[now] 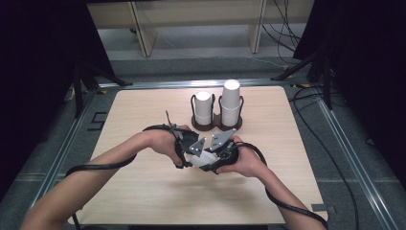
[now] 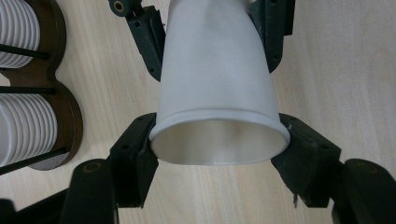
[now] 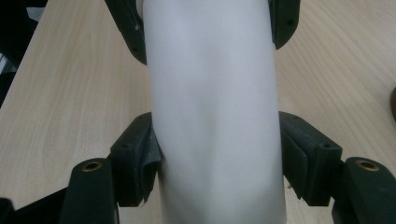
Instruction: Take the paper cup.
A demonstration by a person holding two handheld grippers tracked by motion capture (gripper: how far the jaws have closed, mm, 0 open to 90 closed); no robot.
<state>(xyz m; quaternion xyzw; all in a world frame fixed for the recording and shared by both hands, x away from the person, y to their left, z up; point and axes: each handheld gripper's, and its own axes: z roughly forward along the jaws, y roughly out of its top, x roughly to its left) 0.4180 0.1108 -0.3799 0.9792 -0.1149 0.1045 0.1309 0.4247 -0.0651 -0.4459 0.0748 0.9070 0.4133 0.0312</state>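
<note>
Your left gripper [image 2: 219,154] clamps the cup [image 2: 217,88] at its rim, your right gripper [image 3: 219,154] pinches its body, holder [image 2: 65,112] beside.

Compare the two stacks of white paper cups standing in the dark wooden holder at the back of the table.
The right stack of white paper cups rises clearly higher than the left stack of white paper cups, so it seems to hold more cups. The right stack stands above its dark wire posts; the left stack barely clears them. Both sit upside down in the dark wooden double holder.

Probably a lab: floor cables [image 1: 282,21], black curtains [image 1: 38,57]
</note>
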